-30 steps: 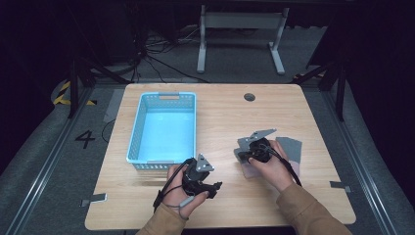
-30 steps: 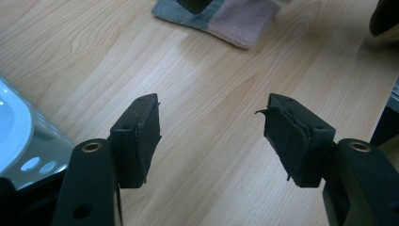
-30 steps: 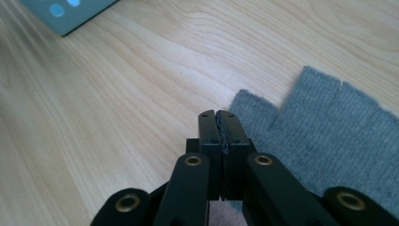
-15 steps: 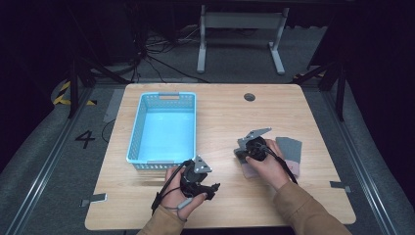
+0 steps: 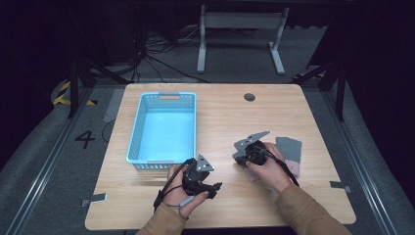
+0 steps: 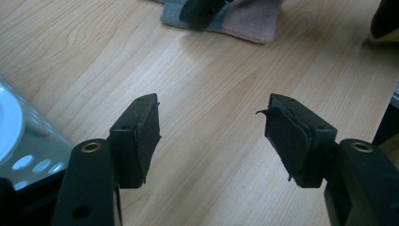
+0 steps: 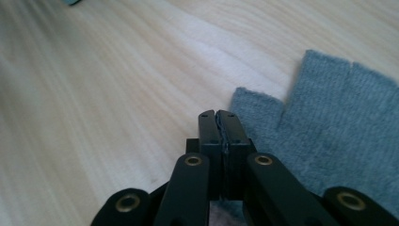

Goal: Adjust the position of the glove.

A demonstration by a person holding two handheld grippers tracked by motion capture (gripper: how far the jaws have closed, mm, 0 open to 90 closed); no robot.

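My right gripper (image 7: 219,115) has its jaws pressed together, with the tips at the edge of the grey glove (image 7: 339,136) lying near the table's (image 5: 293,103) right edge. I can't tell whether fabric is pinched. My left gripper (image 6: 211,136) hangs wide open over bare wood beside the blue basket's (image 5: 139,127) near corner.

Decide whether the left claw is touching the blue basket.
Apart. The left gripper view shows the left claw open over bare table, with the blue basket off to its side.
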